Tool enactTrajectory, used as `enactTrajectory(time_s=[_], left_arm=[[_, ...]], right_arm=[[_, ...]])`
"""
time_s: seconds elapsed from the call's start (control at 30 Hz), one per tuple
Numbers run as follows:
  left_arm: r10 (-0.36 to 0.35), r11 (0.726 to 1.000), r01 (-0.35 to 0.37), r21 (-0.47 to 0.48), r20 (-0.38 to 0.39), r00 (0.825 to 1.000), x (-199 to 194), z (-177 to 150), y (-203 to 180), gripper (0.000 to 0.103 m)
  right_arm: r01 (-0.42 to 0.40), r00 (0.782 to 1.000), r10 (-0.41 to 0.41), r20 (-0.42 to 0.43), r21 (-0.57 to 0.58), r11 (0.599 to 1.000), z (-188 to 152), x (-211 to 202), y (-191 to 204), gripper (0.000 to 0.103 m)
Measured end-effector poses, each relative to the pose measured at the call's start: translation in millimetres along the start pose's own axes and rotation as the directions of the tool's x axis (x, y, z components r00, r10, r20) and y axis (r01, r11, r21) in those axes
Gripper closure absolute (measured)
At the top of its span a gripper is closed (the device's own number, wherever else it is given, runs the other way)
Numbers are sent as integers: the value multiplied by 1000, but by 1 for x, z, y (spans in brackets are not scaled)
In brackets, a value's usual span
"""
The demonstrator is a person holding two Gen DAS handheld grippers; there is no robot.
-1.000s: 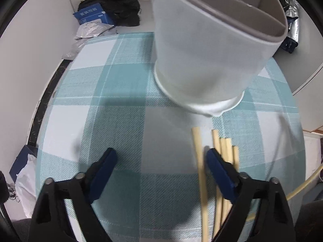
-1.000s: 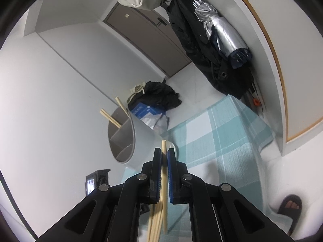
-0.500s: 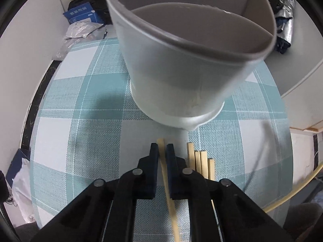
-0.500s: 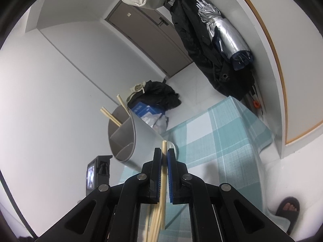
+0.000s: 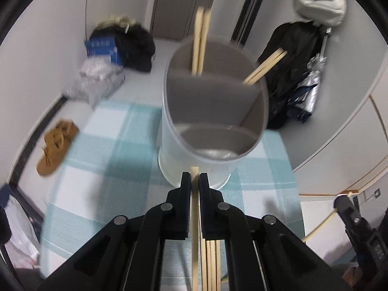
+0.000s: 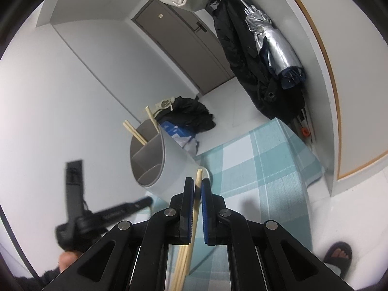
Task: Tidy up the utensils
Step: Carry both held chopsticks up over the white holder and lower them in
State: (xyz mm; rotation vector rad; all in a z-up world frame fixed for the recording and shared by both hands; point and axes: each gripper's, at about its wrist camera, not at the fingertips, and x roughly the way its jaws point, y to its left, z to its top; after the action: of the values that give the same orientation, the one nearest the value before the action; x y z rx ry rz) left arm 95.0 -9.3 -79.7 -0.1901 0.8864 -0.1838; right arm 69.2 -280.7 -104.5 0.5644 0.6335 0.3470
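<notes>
Left gripper (image 5: 194, 178): jaws closed on a single pale wooden chopstick (image 5: 194, 218), whose blunt tip pokes out just past the pads; the stick runs back down between the black fingers toward the camera.
Right gripper (image 6: 197, 186): blue-padded jaws clamped on another chopstick (image 6: 197, 194), its tip standing a little above the pads and slanting slightly to the left below them.
Utensil holder (image 5: 169, 131): a grey cylinder with inner dividers, standing upright on the cloth directly ahead of the left gripper; the nearest compartment looks bare, though the view is blurred.
Chopsticks in holder: one pair (image 5: 200, 41) stands nearly upright in a far compartment, a second pair (image 5: 265, 66) leans out to the right from another far compartment.
Loose chopsticks (image 5: 211, 262): a few more lie side by side on the cloth beneath the left gripper, close to its held stick.
Tablecloth (image 5: 109, 145): teal and white check, covering the table under the holder.
Surroundings: a brown shoe (image 5: 57, 143) on the floor to the left, a blue box (image 5: 103, 48) and dark bags by the far wall, dark coats (image 6: 245, 55) and a silver folded umbrella (image 6: 276, 46) hanging at right.
Person: a sandalled foot (image 6: 338, 254) shows at the right wrist view's lower right edge.
</notes>
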Motion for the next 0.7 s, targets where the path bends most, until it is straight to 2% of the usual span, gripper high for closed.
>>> enactTrajectory(time_s=[0.17,0.33,0.57,0.7], left_arm=[[-29,995,19,99,102,994,-28,7,-9,101],[-54,989,32,144,158,986,-37,7,-3,101],[-78,991,59,118,166,983,-54,-6,4,101],[-89,991,71,109,167,982,-60,-8,7,101]], right_arm=[[31,999,-31,10,-55,998,-5,-8,12,97],[52,998,-51,28,-70,996,-9,-13,20,97],[92,995,-88,41,-109,990,-12,-19,37,98],[79,997,-78,10,-138,987,-12,-19,46,98]])
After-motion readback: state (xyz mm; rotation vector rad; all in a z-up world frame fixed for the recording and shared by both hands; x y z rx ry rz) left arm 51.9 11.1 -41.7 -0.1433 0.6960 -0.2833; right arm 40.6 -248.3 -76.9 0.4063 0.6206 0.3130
